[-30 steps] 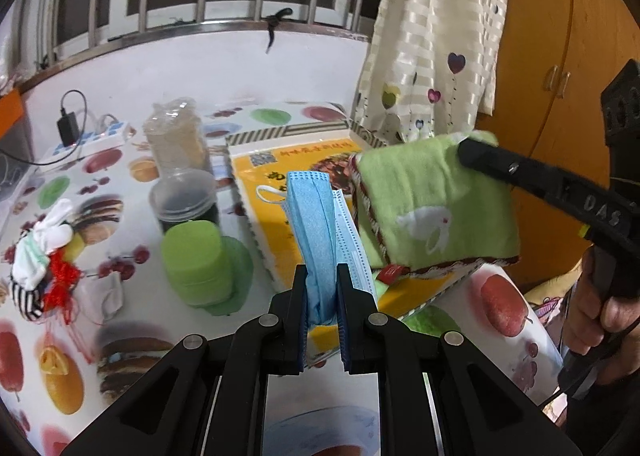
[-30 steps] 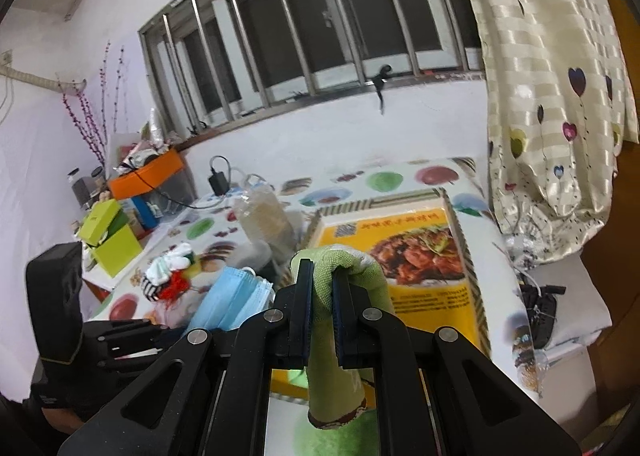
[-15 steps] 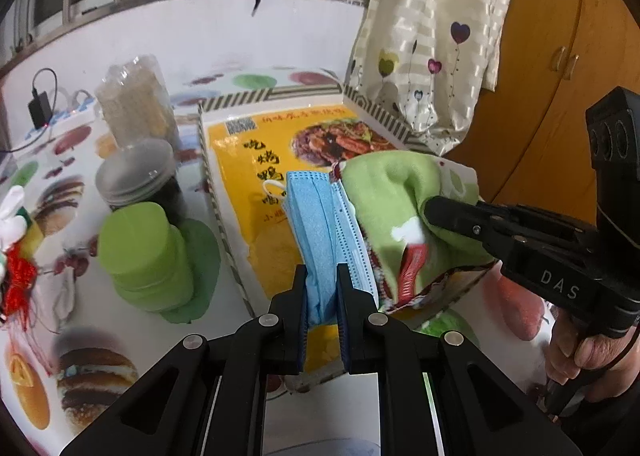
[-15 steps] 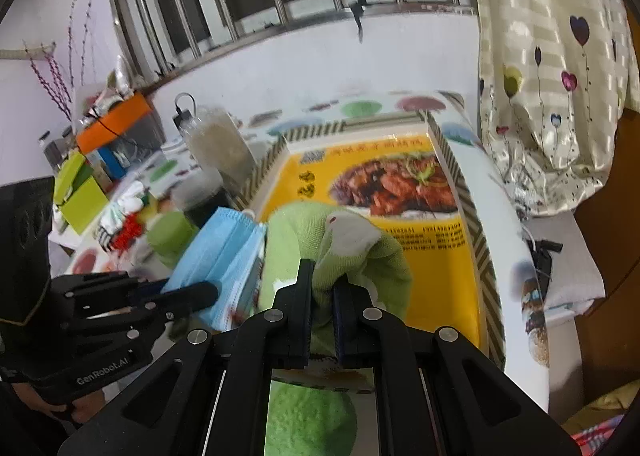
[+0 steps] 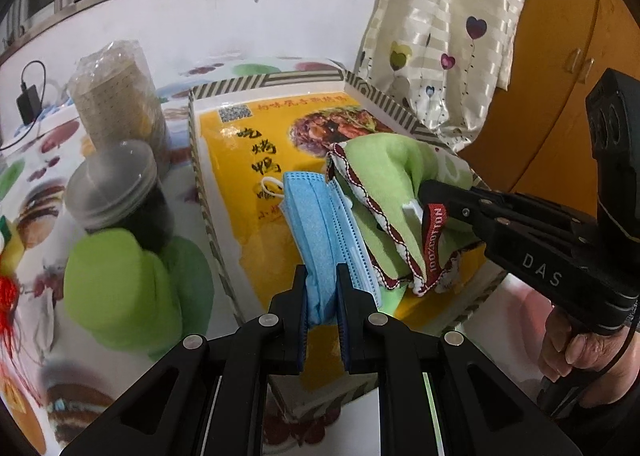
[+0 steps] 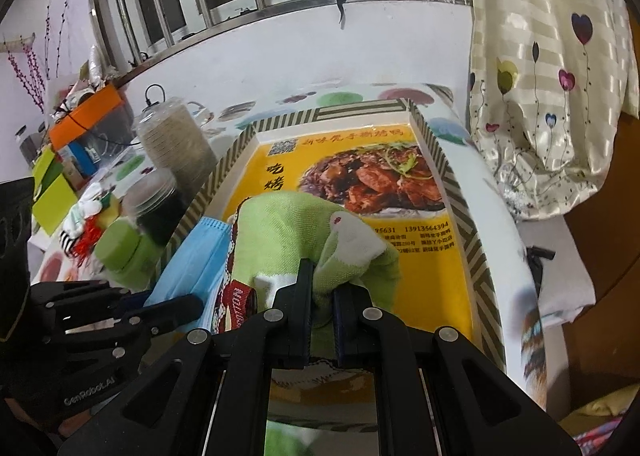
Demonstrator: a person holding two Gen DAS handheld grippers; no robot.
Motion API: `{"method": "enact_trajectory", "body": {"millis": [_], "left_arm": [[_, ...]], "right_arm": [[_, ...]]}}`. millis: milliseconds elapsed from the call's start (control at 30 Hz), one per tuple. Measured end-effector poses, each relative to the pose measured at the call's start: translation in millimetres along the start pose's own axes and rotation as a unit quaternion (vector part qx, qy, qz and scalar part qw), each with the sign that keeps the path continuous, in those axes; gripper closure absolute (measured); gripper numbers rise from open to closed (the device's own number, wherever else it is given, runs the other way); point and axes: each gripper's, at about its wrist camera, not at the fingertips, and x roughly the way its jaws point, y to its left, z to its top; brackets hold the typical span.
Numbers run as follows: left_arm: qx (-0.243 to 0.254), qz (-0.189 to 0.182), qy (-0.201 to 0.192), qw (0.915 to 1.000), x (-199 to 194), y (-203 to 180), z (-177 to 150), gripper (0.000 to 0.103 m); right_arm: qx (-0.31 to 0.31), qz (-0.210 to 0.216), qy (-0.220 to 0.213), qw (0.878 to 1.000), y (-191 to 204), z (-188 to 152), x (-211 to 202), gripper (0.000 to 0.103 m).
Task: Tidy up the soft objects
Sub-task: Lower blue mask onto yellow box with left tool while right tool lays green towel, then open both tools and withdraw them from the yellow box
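The green cup at lower left is blurred; the towel hides the tray's near print.

The left gripper points forward and slightly down, its two black fingers closed tight on a pinched fold between the pads — only a narrow gap separates them. The right gripper is likewise clamped, fingers nearly parallel, reaching in from the right with its tip just beside the left one. A bare hand wraps the right gripper's handle.
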Motion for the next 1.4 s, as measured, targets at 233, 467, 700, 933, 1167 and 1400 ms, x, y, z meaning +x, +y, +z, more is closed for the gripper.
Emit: {"method": "enact_trajectory", "body": {"millis": [233, 467, 700, 933, 1167, 1400], "left_arm": [[-0.014, 0.012, -0.014, 0.9997, 4.8, 6.5, 9.1, 0.086], [-0.025, 0.011, -0.032, 0.9991, -7.7, 12.4, 10.1, 0.067], [-0.024, 0.01, -0.048, 0.9985, -27.2, 13.1, 6.3, 0.066], [-0.029, -0.003, -0.044, 0.9986, -35.1, 16.1, -3.3, 0.066], [-0.027, -0.009, -0.03, 0.9991, -35.1, 16.9, -13.0, 0.066], [-0.026, -0.015, -0.019, 0.9994, -26.7, 17.7, -16.2, 0.066]], "right_arm": [[0.002, -0.007, -0.042, 0.999, -3.4, 17.3, -5.9, 0.092], [0.029, -0.036, -0.038, 0.998, -17.1, 14.0, -6.6, 0.055], [0.018, -0.052, -0.072, 0.996, -8.3, 13.2, -37.0, 0.055], [0.012, -0.023, -0.065, 0.998, 0.0, 4.6, -45.2, 0.055], [0.014, -0.005, -0.013, 1.0, 4.2, -9.1, -26.8, 0.075], [0.017, -0.011, 0.02, 1.0, -0.7, -8.1, 0.5, 0.076]]}}
